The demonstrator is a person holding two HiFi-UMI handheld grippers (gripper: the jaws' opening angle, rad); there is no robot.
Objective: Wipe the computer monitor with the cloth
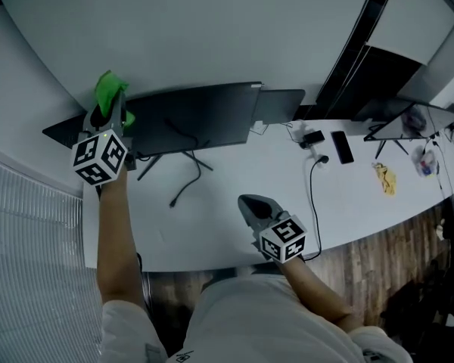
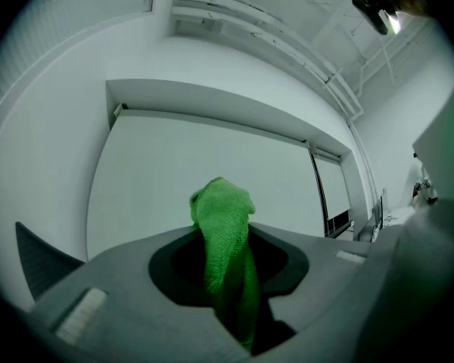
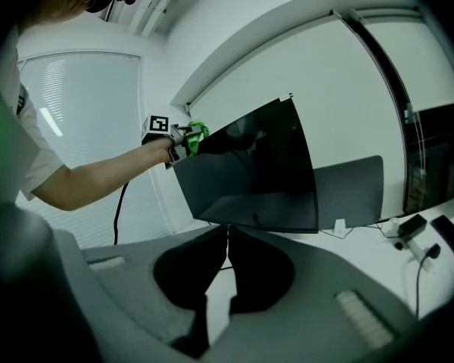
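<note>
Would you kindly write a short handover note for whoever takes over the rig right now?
Left gripper: shut on the green cloth, raised at the upper left corner of the computer monitor. I cannot tell whether the cloth touches it.
Right gripper: shut and empty, held low over the white desk in front of the monitor.
Done: the cloth is in hand and at the monitor.
Left: wipe across the dark screen. How much is already wiped does not show.
</note>
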